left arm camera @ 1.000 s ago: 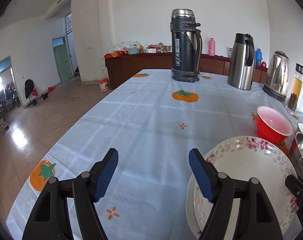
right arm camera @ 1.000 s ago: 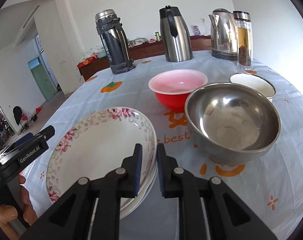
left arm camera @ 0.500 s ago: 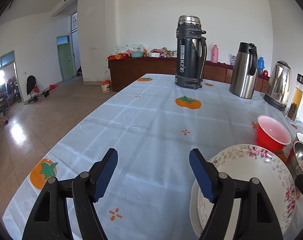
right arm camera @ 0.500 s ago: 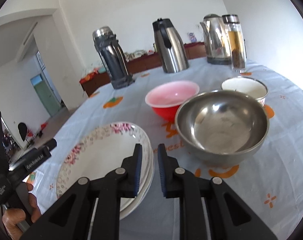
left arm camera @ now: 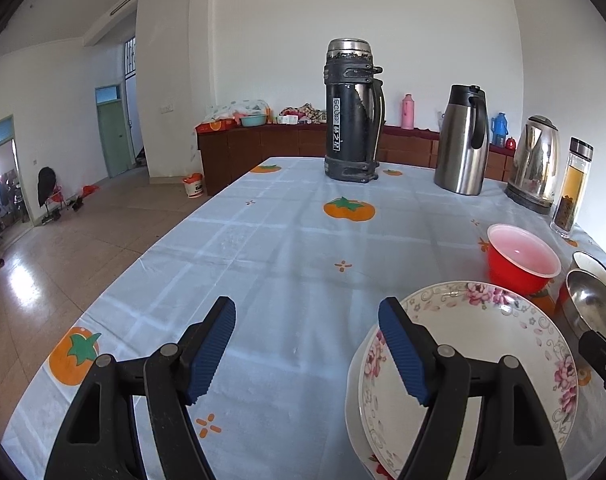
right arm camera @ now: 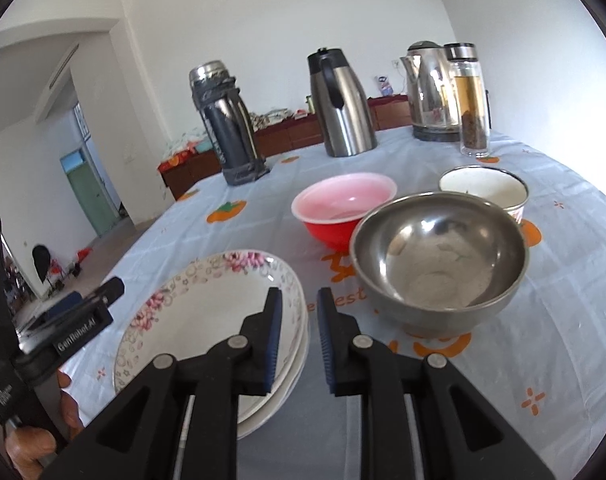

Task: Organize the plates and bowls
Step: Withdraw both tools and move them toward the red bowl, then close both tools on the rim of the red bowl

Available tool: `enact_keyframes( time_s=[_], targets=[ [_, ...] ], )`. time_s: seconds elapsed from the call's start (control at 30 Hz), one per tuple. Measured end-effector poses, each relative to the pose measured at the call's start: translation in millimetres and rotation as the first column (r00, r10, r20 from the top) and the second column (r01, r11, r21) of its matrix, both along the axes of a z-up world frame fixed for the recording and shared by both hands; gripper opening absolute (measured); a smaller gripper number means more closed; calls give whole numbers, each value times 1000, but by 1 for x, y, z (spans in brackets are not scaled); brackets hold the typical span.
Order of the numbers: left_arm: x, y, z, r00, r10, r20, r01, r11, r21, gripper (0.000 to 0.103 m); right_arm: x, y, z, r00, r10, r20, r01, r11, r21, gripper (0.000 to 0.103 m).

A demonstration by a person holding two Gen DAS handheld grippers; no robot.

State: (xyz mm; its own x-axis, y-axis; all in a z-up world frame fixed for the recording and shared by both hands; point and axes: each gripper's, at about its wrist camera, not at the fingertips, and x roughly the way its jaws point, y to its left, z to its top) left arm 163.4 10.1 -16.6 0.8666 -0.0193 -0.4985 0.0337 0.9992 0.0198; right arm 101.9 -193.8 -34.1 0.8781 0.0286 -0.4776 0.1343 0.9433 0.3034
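- The left gripper (left arm camera: 307,354) is held over the desk (left arm camera: 287,248), its jaws wide apart with nothing between them.
- The floral plates (right arm camera: 207,320) are stacked just beside the steel bowl (right arm camera: 439,256).
- The right gripper (right arm camera: 299,340) is held at the stack's rim, its jaws narrowly apart, clamping nothing.
- The red bowl (right arm camera: 343,210) and white bowl (right arm camera: 483,188) are set behind the steel bowl.

At the far end of the bench (left arm camera: 287,248), draped in a pale blue cloth printed with orange persimmons, stand a tall black steel-capped vacuum flask (left arm camera: 352,112), a brushed-steel carafe with a black handle (left arm camera: 462,140), a shiny steel electric kettle (left arm camera: 537,164) and a glass tea bottle (left arm camera: 572,188). Behind them a dark wooden sideboard (left arm camera: 263,144) runs along the white wall.
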Motion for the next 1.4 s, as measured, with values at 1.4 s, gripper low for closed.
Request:
enact_keyframes(
  time_s=[1.4],
  targets=[
    [90,-152,58,918,-245,-310,256,967,-6,76,103,-133,56,957,118,-265,-66,978,197,19]
  ],
)
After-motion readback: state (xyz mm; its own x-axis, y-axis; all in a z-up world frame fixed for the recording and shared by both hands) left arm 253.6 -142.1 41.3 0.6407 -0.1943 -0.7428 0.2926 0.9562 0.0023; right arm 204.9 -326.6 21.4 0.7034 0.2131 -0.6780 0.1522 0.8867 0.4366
